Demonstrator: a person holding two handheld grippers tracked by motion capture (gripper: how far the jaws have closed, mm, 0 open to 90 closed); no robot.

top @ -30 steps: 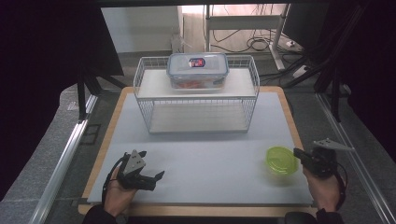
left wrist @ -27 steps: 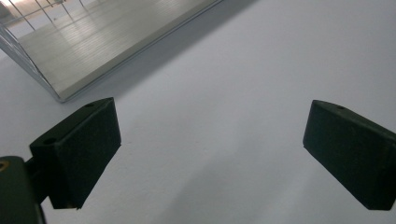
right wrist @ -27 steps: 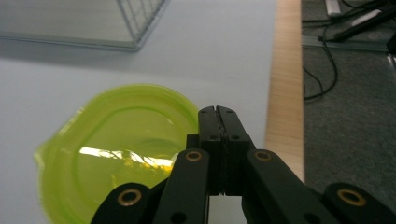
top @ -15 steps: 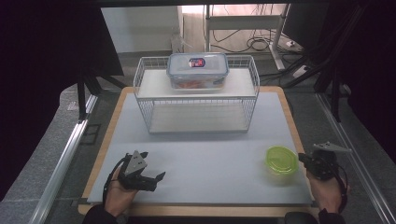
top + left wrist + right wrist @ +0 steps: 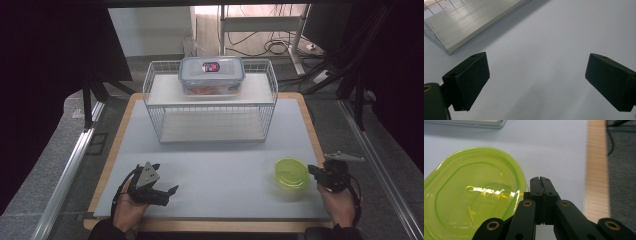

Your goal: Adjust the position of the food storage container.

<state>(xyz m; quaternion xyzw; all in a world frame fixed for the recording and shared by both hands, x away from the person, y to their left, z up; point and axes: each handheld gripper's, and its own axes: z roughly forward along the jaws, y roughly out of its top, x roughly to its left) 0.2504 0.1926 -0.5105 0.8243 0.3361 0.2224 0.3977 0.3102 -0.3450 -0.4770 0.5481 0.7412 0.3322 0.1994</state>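
As counted: 1 green lid (image 5: pixel 291 173), 1 lidded box (image 5: pixel 212 74), 1 wire rack (image 5: pixel 210 102); L gripper (image 5: pixel 167 193) wide, R gripper (image 5: pixel 312 171) closed, empty.

No readable text anywhere. Box lid (image 5: pixel 211 68) on the rack (image 5: pixel 211 95), far ahead of both tools, carries a red-and-dark label (image 5: pixel 210 66); its print is too small to read.

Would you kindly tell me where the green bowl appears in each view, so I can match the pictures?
High view: green bowl at lower right, just left of the right gripper.
Left gripper view: not in it.
Right gripper view: bowl at lower left, beside the shut jaws.
Shared landmark: the wire rack, its base at each gripper view's top.
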